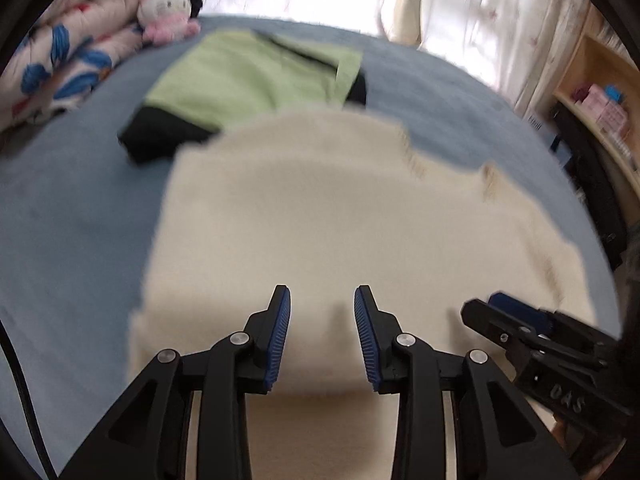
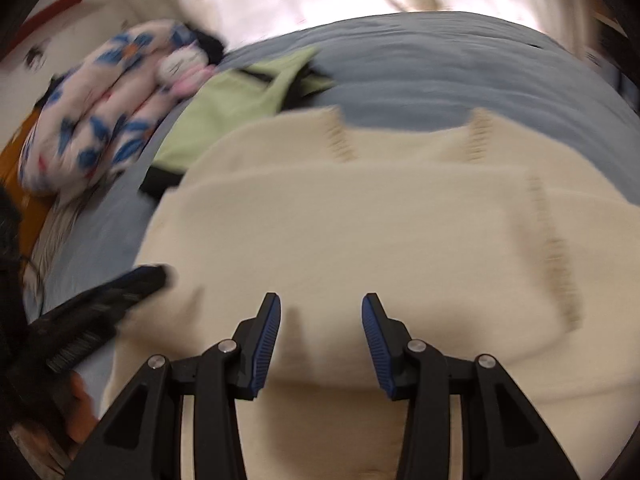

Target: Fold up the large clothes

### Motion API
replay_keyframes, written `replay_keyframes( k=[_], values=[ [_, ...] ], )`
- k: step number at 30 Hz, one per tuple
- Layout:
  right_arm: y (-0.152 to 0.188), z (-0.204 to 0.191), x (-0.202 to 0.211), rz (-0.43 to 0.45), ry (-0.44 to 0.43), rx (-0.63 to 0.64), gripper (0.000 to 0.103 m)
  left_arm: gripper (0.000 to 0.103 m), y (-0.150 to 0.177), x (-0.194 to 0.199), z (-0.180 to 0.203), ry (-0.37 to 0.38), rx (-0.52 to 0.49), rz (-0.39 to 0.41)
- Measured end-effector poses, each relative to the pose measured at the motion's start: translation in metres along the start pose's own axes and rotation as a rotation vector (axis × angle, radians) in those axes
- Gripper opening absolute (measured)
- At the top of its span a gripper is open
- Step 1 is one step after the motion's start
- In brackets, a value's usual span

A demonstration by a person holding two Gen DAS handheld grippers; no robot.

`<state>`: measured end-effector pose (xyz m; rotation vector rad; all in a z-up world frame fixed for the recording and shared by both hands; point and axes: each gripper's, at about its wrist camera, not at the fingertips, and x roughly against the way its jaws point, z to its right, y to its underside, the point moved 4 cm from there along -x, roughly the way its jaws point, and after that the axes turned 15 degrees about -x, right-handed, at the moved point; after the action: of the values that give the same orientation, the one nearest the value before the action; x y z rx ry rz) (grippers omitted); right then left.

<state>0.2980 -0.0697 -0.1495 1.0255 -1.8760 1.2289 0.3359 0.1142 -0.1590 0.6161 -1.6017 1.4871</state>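
Cream sweater (image 1: pixel 320 220) folded on bed (image 1: pixel 72 208); both tongs parted.

A blue bed cover (image 1: pixel 80 208) spreads under everything, and at its far left edge lies a rolled quilt (image 1: pixel 68 64) printed with blue flowers, with a small white-and-pink plush toy (image 1: pixel 166 14) resting against it. Pale curtains (image 1: pixel 500 12) hang bright behind the bed, blurred in both views. At the right edge of the left wrist view stands a light wooden shelf (image 1: pixel 588 80) holding small pink and blue boxes, too blurred to read.
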Motion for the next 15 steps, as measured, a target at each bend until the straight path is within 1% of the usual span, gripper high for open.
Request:
replay_keyframes(
  k=[1, 2, 3, 4, 6, 8, 9, 10, 11, 12, 15],
  values=[
    [0.005, -0.002, -0.003, 0.006, 0.013, 0.014, 0.043, 0.032, 0.008, -0.012, -0.002, -0.026, -0.008, -0.03],
    [0.006, 0.0, -0.003, 0.01, 0.012, 0.029, 0.043, 0.032, 0.013, -0.015, -0.004, -0.022, -0.016, -0.024],
    [0.005, 0.006, 0.0, 0.016, 0.007, 0.034, 0.04, 0.032, 0.015, -0.014, -0.007, -0.015, -0.024, -0.006],
    [0.003, 0.013, 0.003, 0.028, 0.021, 0.03, 0.04, 0.032, 0.015, -0.012, -0.011, -0.018, -0.028, 0.004],
    [-0.006, 0.04, 0.016, 0.09, 0.11, 0.014, 0.04, 0.032, 0.016, -0.007, -0.028, -0.055, -0.017, 0.011],
    [-0.014, 0.079, 0.025, 0.158, 0.272, -0.033, 0.043, 0.032, 0.018, -0.004, -0.044, -0.041, 0.017, 0.021],
    [-0.017, 0.105, 0.028, 0.166, 0.295, -0.081, 0.04, 0.03, 0.02, -0.004, -0.051, -0.031, 0.032, 0.022],
    [-0.019, 0.119, 0.03, 0.147, 0.215, -0.124, 0.038, 0.028, 0.022, -0.003, -0.057, -0.01, 0.044, 0.026],
    [-0.019, 0.132, 0.035, 0.135, 0.141, -0.172, 0.031, 0.028, 0.023, -0.002, -0.06, 0.004, 0.051, 0.03],
    [-0.019, 0.136, 0.038, 0.131, 0.139, -0.183, 0.022, 0.028, 0.023, -0.002, -0.062, 0.007, 0.054, 0.033],
    [-0.018, 0.131, 0.039, 0.126, 0.167, -0.172, 0.022, 0.028, 0.025, -0.001, -0.059, -0.016, 0.054, 0.032]
  ],
)
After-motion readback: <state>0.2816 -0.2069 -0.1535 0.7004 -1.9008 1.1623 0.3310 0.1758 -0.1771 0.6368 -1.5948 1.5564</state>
